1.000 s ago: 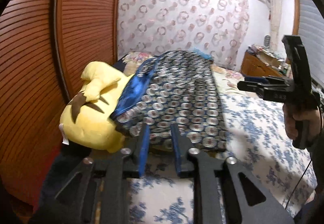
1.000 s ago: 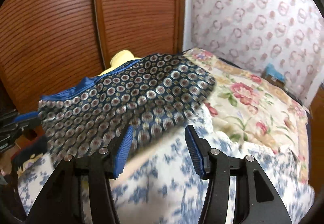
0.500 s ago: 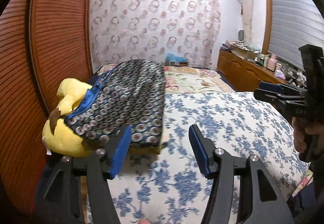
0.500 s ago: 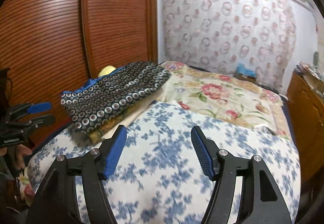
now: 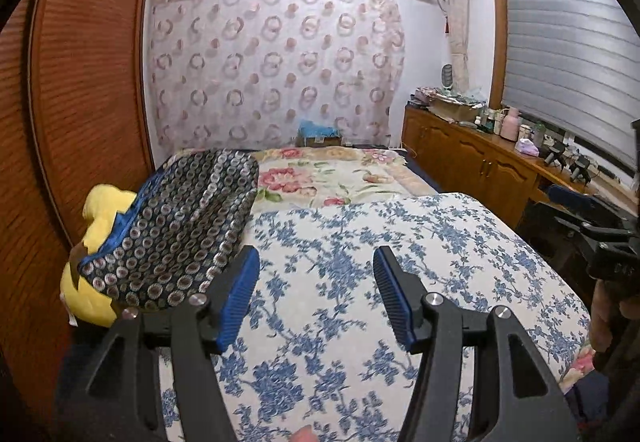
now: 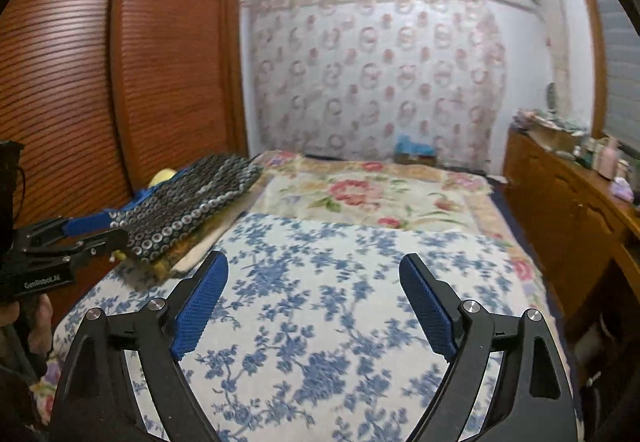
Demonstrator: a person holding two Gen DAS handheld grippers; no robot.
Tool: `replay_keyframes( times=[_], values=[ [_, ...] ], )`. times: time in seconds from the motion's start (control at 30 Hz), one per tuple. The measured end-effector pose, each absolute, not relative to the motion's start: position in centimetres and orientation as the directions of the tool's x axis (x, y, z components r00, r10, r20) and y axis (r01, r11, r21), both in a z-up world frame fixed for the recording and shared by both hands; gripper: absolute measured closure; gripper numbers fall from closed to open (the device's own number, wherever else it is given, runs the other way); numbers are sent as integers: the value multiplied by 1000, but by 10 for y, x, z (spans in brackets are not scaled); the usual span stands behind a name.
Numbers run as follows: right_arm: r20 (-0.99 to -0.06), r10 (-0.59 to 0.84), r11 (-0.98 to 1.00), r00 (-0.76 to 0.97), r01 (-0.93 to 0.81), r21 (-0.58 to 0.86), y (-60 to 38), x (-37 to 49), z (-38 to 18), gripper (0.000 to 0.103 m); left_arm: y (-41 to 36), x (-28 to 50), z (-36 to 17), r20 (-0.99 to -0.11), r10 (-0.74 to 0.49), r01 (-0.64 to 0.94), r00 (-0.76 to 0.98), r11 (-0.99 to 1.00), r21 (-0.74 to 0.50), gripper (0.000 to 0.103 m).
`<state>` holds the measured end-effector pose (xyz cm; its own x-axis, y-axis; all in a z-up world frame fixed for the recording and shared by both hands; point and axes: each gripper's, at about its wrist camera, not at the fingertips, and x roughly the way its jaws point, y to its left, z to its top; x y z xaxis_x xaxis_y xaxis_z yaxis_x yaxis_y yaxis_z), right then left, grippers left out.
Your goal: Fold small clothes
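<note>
One folded garment (image 5: 176, 230), dark with a ring print and a blue edge, lies at the left edge of the bed (image 5: 360, 254), partly over a single yellow plush toy (image 5: 94, 274) that sits between it and the brown slatted wardrobe (image 5: 80, 82). Its near corner lies just beside the left gripper (image 5: 316, 298), apart from the blue fingers (image 5: 240, 294), which stand about half apart with nothing between them. Right of the garment the blue-flowered cover runs bare and flat to the bed's right edge (wide room to move there), and behind it lies a second cover with red flowers (image 5: 328, 178). Over that bare stretch the right gripper (image 6: 314, 306) is spread wide, its jaws having just been opening, and it grips nothing. Each gripper shows at the rim of the other's view, held by a hand. Two grippers, one garment and one toy are all that can be counted on or at the bed. A wooden cabinet (image 5: 472, 162) lines the right wall, its top crowded with small things too blurred to count.
</note>
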<state>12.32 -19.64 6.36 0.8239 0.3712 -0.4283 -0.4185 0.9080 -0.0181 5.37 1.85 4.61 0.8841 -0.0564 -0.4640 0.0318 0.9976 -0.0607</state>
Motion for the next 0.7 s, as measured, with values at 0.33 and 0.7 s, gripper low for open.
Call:
replay_keyframes(
  times=[0.33,0.7],
  values=[
    [-355,291,948,888,-317,-17,-226,102,82,14,-11,50,67,-433,-30,23,901,999,-22,45],
    [-337,288,953,896,-302,12,-238,94,85,14,-21,48,69,-434,-57,44,899,998,-40,44]
  ],
)
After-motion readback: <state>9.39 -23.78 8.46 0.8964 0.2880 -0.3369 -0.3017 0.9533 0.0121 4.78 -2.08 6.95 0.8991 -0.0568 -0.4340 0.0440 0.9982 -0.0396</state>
